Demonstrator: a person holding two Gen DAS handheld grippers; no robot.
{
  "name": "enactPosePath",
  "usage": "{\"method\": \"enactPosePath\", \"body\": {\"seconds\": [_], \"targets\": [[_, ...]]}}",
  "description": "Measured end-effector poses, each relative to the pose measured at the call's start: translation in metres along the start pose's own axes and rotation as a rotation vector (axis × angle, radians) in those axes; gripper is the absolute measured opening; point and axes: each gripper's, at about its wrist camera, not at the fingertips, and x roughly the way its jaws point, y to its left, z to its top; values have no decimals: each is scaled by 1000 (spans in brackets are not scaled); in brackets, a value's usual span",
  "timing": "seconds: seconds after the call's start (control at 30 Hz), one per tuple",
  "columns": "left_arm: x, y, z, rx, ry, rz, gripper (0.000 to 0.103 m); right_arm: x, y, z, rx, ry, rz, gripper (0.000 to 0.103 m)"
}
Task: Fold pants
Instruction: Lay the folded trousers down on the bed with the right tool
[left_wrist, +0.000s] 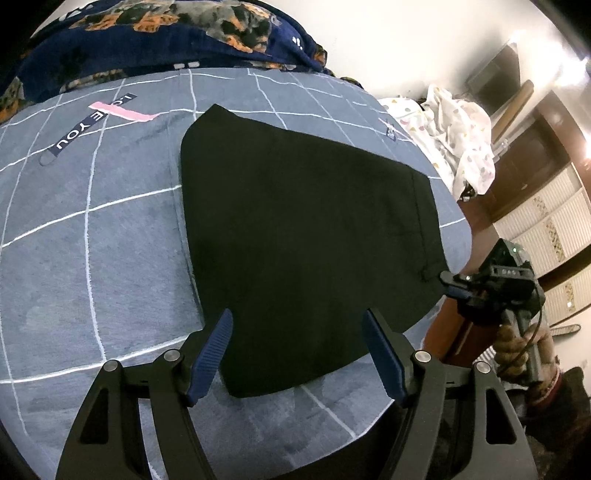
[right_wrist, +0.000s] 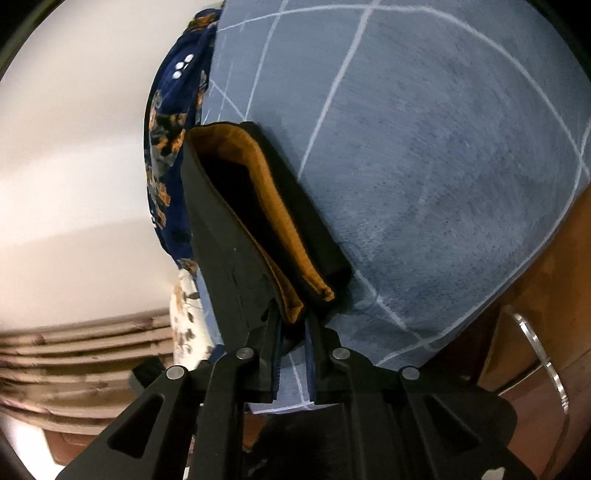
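Observation:
Black pants (left_wrist: 303, 229) lie flat and folded on a grey-blue checked bed sheet (left_wrist: 92, 236). My left gripper (left_wrist: 297, 328) is open and empty, hovering over the near edge of the pants. My right gripper (left_wrist: 448, 282) shows at the right corner of the pants by the waistband. In the right wrist view my right gripper (right_wrist: 291, 325) is shut on the waistband corner of the pants (right_wrist: 236, 236), whose orange-brown lining (right_wrist: 266, 192) shows inside the opening.
A dark blue patterned blanket (left_wrist: 155, 37) lies at the far end of the bed. A white dotted cloth (left_wrist: 454, 133) is heaped at the right edge. A wooden bed frame (right_wrist: 546, 266) and floor lie past the right edge. A pink strip and label (left_wrist: 122, 110) sit on the sheet.

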Motion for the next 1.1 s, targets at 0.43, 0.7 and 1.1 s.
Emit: {"method": "enactPosePath", "body": {"seconds": [0.43, 0.7, 1.1], "targets": [[5, -11, -9, 95, -35, 87, 73, 0, 14, 0, -49, 7, -72, 11], [6, -15, -11, 140, -51, 146, 73, 1, 36, -4, -156, -13, -213, 13], [6, -12, -11, 145, -62, 194, 73, -6, 63, -10, -280, -80, -340, 35]]}}
